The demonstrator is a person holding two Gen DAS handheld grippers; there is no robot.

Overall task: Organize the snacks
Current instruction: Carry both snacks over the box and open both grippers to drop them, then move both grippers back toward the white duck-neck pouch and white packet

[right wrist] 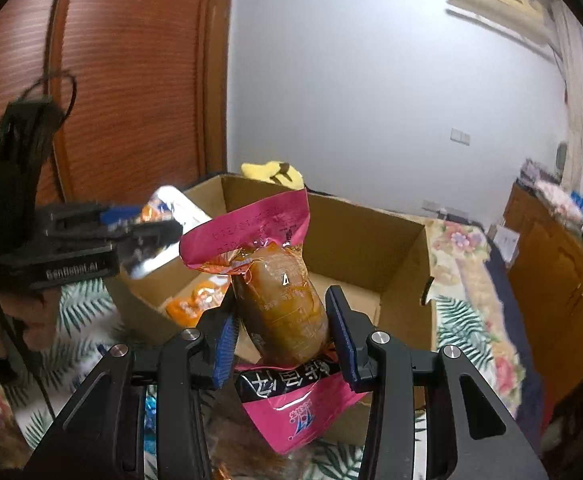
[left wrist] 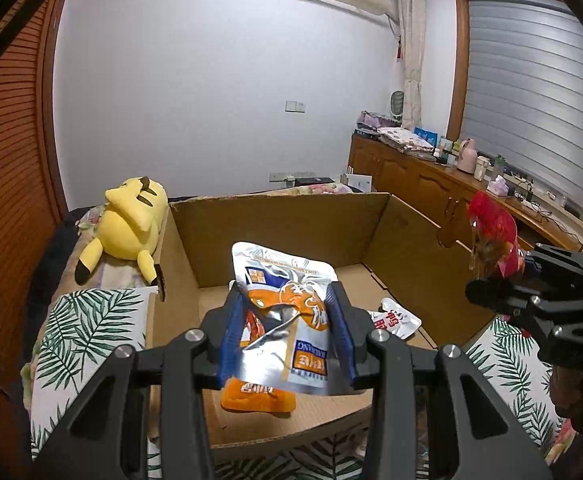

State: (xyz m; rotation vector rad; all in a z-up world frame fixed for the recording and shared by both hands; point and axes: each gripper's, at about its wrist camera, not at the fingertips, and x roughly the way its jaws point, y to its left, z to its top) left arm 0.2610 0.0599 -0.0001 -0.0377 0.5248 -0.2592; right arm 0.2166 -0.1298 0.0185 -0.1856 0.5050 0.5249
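While both hands hover over the cardboard box point(left wrist: 291, 216) | left gripper point(left wrist: 287, 320) clamped on silver-orange pouch point(left wrist: 283, 300), upright between its pads | right gripper point(right wrist: 281, 324) clamped on pink-ended sausage pack point(right wrist: 279, 288), above box's near edge | white packet point(left wrist: 395, 320) on box floor

Black body of the left gripper point(right wrist: 153, 236), left of the right wrist frame: raised lettering, roughly "GenRobot.AI".
Crumpled silver and orange foil snack pouch point(left wrist: 287, 320), centre of the left wrist frame: upside-down Latin letters ending "…MING"; its Chinese characters are illegible.
White sachet point(left wrist: 395, 318) on the floor of the brown cardboard box point(left wrist: 283, 216): red Chinese characters, the first "鸭".
Pink and clear plastic snack pack point(right wrist: 281, 292), centre of the right wrist frame: inverted white Chinese characters on a black band and a faint printed date line, neither readable.
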